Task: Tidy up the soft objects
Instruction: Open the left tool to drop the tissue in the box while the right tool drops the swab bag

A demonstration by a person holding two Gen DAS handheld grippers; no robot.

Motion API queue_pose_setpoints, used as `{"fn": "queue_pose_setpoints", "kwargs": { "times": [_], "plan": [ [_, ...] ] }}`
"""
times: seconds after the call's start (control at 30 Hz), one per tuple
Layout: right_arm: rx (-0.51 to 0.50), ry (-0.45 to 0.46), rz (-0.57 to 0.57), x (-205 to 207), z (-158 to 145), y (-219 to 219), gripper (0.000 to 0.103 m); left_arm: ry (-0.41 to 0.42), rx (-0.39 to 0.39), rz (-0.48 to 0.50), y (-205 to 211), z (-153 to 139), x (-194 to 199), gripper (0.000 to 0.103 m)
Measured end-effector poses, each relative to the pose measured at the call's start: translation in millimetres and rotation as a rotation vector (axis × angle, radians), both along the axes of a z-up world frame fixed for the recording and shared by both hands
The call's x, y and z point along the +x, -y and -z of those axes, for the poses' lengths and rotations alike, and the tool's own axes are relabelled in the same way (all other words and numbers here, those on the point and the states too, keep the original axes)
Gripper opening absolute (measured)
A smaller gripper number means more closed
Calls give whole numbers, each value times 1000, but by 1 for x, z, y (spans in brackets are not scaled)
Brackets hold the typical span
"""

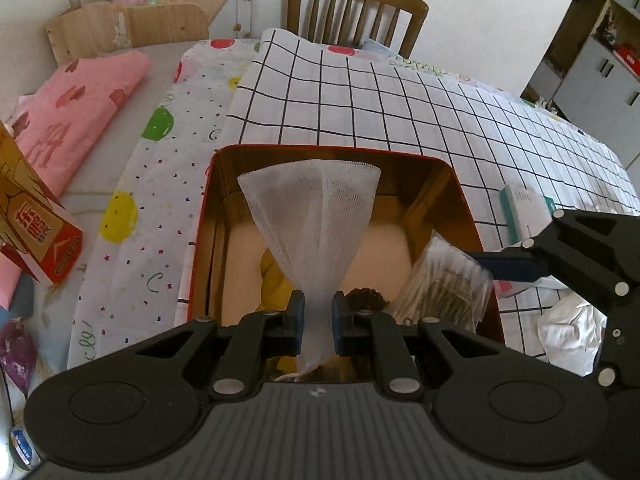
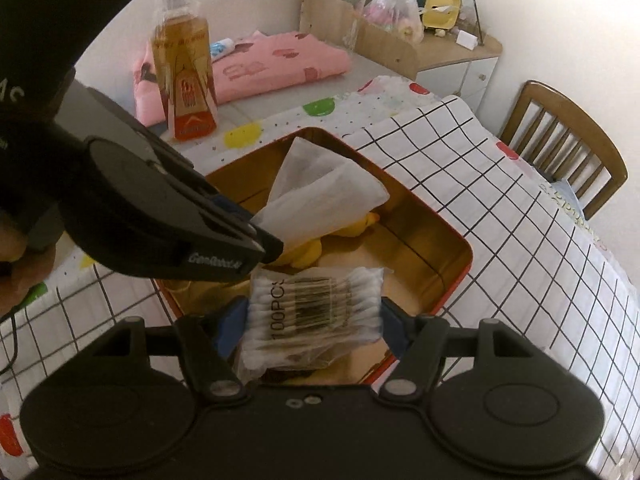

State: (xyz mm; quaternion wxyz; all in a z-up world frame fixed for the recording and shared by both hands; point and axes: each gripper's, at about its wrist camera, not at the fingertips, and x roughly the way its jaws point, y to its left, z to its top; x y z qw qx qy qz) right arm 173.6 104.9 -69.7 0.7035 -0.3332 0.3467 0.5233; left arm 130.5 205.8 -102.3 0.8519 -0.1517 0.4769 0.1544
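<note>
My left gripper (image 1: 318,322) is shut on a white mesh net bag (image 1: 314,216) and holds it above the open red tin box (image 1: 198,240) with a gold inside. It also shows in the right wrist view (image 2: 266,236) with the mesh bag (image 2: 328,196). My right gripper (image 2: 314,322) is shut on a clear pack of cotton swabs (image 2: 316,308) over the box's near corner (image 2: 452,292); the pack also shows in the left wrist view (image 1: 444,280). A yellow soft toy (image 2: 308,252) lies inside the box.
The box stands on a white black-grid cloth (image 1: 400,100) over a dotted cloth (image 1: 160,160). A pink folded cloth (image 1: 76,112), a red-gold carton (image 1: 36,232), a small teal-white box (image 1: 524,212), white crumpled fabric (image 1: 572,332) and a wooden chair (image 1: 356,12) surround it.
</note>
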Motion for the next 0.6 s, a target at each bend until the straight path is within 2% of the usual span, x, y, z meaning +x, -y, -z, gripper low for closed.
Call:
{"fn": "queue_pose_setpoints", "kwargs": {
  "times": [0.27, 0.53, 0.6],
  "plan": [
    [-33, 27, -9, -1, 13, 0, 69, -6, 1, 7, 2, 4, 2, 14],
    [0, 17, 8, 2, 9, 6, 70, 7, -7, 7, 2, 4, 1, 16],
    [13, 15, 14, 3, 7, 8, 71, 11, -9, 2, 2, 3, 0, 19]
  ]
}}
